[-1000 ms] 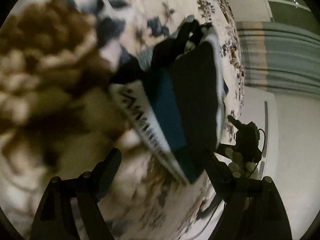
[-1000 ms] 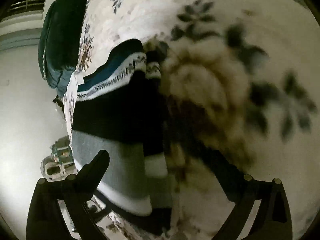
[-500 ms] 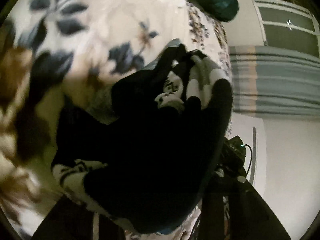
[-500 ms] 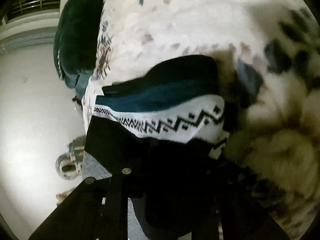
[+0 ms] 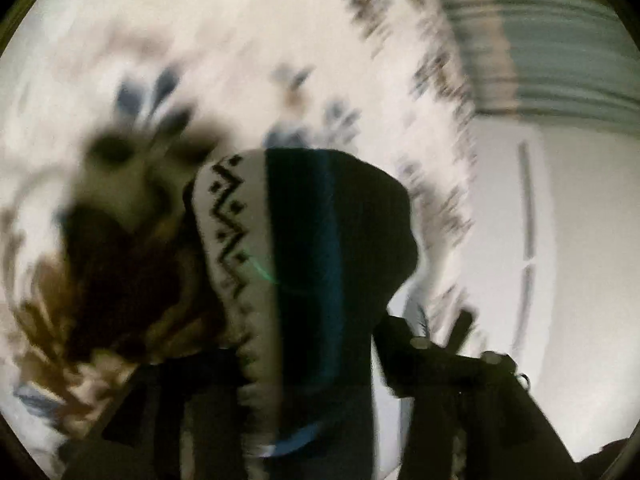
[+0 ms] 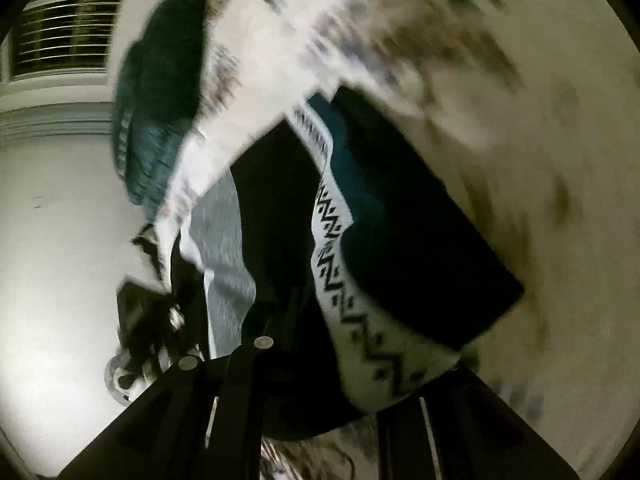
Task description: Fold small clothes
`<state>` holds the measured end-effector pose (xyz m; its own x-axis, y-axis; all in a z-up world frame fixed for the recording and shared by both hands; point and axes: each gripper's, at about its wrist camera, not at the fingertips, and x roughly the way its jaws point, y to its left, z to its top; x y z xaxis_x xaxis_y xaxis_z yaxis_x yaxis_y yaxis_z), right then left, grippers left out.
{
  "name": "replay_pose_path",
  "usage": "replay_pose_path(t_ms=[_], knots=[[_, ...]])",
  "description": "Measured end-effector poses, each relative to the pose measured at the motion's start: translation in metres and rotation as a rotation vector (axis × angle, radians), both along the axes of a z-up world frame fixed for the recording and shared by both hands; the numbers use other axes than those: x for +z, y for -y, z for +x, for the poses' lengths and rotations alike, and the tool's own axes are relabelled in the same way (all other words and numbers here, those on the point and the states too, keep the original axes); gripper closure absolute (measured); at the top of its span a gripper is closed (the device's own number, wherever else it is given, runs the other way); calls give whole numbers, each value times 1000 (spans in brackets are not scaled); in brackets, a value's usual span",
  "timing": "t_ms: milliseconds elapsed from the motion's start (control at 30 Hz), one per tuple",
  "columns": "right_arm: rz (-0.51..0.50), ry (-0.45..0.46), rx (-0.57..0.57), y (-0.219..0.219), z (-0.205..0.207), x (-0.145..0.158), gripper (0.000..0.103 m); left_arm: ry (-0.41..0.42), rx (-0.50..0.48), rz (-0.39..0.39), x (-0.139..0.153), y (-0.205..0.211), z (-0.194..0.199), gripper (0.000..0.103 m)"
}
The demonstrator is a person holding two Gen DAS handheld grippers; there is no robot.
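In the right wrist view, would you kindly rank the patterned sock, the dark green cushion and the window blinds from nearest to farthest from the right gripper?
1. Patterned sock, between the right gripper's fingers.
2. Dark green cushion, upper left, at the bedspread's edge.
3. Window blinds, far upper left.

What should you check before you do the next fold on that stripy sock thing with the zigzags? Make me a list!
1. Left gripper has the dark knitted garment with the white zigzag band: ok, cloth runs down between its fingers.
2. Right gripper has the same garment: ok, the zigzag band disappears between its fingers.
3. Garment lifted off the floral cream bedspread: cannot tell, the pictures are blurred.
4. Edges lined up for folding: cannot tell; the layers bunch unevenly.
5. Dark green bundle at the bed's edge is out of the way: ok, it lies apart from the garment.
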<state>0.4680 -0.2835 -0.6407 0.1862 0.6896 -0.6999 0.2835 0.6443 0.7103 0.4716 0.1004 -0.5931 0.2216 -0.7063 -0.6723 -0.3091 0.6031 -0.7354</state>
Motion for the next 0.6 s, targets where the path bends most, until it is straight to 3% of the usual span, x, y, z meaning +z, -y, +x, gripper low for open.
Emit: replay_pose_path(t_ms=[67,200,267,400,467,600], knots=[[-7,-82,-2,-7,-26,-26,87,-24,9,10,-16,1,-9,39],[-57,-134,-8,6,-39,-38,46,22,70,5,-7,1,-26,35],[-93,-147,1,23,-45,-28,44,53,111,32,10,1,-29,35],[-207,-90,3,62,-51,9,40,124,113,204,46,5,-46,35],[-234,-43,17,74,-35,29,35,154,116,262,58,6,-49,35],[-234,73,97,67,43,30,30,150,157,250,36,-7,-36,35]])
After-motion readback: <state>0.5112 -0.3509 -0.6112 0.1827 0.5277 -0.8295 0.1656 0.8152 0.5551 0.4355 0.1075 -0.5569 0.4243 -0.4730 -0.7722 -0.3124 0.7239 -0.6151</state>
